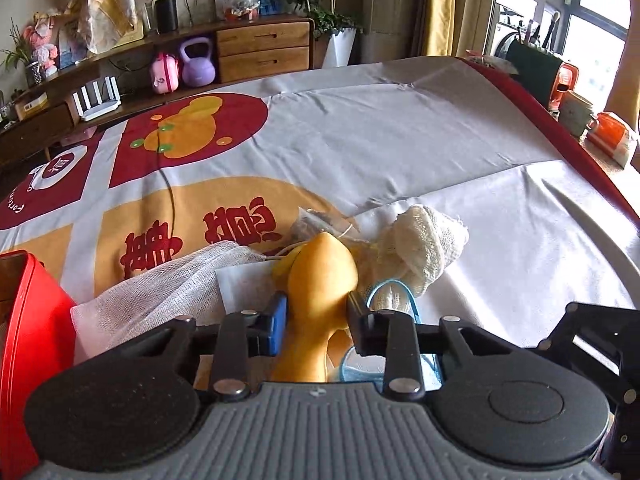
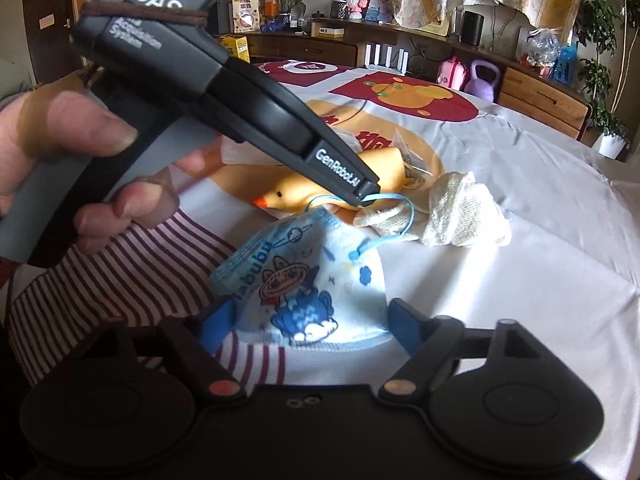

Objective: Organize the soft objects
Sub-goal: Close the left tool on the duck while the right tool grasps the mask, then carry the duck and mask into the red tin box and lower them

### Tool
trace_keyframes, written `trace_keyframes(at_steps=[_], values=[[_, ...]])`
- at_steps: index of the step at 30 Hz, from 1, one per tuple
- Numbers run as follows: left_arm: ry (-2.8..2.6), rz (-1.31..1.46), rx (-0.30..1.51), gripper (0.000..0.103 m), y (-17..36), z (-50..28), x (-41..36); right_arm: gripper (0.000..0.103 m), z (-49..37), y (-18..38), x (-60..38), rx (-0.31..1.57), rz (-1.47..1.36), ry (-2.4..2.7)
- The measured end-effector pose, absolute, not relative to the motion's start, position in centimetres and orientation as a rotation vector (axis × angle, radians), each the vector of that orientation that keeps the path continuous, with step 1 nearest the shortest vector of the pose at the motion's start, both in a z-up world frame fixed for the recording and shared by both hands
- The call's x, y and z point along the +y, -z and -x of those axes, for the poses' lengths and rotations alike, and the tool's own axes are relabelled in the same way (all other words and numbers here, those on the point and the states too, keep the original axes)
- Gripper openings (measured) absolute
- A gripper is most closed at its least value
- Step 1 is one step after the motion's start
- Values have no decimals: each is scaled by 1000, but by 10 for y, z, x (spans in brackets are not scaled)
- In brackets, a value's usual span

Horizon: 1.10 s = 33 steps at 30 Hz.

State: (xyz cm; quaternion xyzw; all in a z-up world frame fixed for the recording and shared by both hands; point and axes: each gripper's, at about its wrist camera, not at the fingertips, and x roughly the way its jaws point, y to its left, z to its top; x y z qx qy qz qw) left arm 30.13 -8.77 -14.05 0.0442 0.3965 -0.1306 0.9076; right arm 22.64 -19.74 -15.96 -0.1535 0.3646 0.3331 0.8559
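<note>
- Here, nearest the right gripper (image 2: 308, 316): jaws spread wide, straddling one child's face mask (image 2: 308, 280) without pinching it, lying on the cloth-covered tabletop (image 2: 520, 300).
- Just beyond, left gripper (image 1: 316, 304): jaws pressed onto one yellow rubber duck (image 1: 320, 276), gripping its body; in the right wrist view one jaw tip seems to rest on the mask's blue ear loop (image 2: 396, 200), though hard to be sure.
- Step in hand, by judgement: lifting the duck out of the pile; next calls for freeing it without dragging that loop along.
- Farther off: one cream knitted cloth (image 1: 424, 244), touching the duck's far side.
- At left: one white mesh bag (image 1: 168, 288) and one red box (image 1: 32, 340) beside it.
</note>
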Motion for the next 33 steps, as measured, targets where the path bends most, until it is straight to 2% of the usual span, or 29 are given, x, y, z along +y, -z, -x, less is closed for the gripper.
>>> trace_keyframes(at_steps=[1, 4, 6, 9, 11, 15, 33], values=[[269, -91, 819, 27, 140, -301, -87, 70, -226, 159, -197, 769, 318, -703], [269, -76, 816, 23, 139, -300, -85, 46, -225, 155, -197, 767, 303, -694], [262, -70, 816, 22, 137, -299, -83, 23, -227, 153, -198, 768, 286, -680], [239, -56, 824, 21, 136, -297, -78, 11, -231, 150, -202, 775, 251, -657], [217, -35, 826, 20, 133, -295, -73, 7, -232, 149, -205, 775, 237, -636], [205, -4, 810, 20, 124, -288, -63, 6, -232, 144, -214, 774, 189, -619], [210, 107, 753, 19, 70, -249, -35, 6, -216, 84, -235, 710, 51, -601]])
